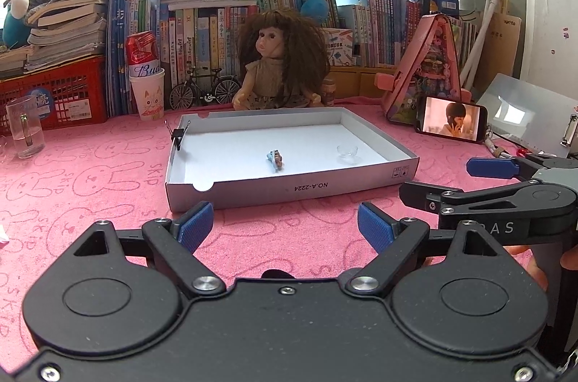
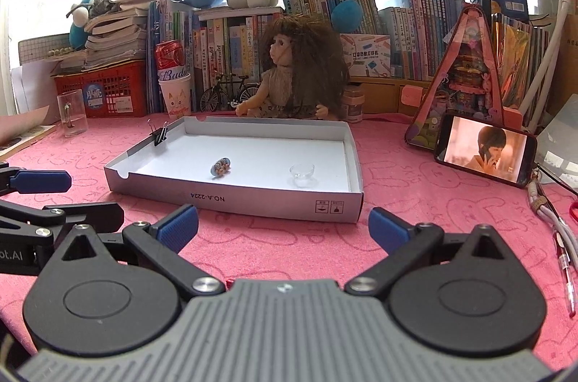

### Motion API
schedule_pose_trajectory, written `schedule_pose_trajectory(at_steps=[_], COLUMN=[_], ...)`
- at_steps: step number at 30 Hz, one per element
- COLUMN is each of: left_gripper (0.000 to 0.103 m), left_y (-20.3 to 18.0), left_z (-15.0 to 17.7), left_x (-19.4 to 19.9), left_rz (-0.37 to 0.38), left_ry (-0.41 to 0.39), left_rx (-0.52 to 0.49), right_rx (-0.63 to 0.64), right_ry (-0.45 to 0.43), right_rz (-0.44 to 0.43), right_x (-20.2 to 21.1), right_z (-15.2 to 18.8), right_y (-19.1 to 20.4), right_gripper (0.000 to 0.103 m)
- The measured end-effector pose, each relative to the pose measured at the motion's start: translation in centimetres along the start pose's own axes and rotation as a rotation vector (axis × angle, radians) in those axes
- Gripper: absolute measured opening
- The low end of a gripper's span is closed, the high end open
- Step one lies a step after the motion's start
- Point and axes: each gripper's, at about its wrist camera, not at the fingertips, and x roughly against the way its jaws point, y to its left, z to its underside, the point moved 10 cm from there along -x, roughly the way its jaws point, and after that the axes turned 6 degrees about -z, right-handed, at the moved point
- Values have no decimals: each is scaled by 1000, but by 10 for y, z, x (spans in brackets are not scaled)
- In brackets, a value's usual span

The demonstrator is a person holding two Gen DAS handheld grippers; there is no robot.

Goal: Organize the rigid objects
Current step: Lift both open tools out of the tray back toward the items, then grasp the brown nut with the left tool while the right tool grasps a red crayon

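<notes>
Flanking the tray [image 1: 289,192]: doll [image 1: 281,64], phone [image 1: 451,118], glass mug [image 1: 25,127].

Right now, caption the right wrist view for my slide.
Open right gripper faces a shallow box holding a binder clip, trinket and clear dish.

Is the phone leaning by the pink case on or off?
On. The phone shows a lit picture of a person, propped against the pink case.
</notes>
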Motion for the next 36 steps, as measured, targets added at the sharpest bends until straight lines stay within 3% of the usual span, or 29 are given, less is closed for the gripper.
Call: schedule_pose_trajectory(at_steps=[15,29,36], left_gripper=[86,81,78], left_y=[22,61,78], left_z=[33,47,61], left_x=[19,40,50], left_rz=[-101,-205,-284], left_ry=[4,-16,9], left_rx=[11,100,84], right_rx=[24,-16,-32], right_ry=[1,-16,-8], right_rz=[37,193,202], right_x=[15,26,26], right_z=[31,48,52], right_y=[1,-27,-32], right_gripper=[103,103,103])
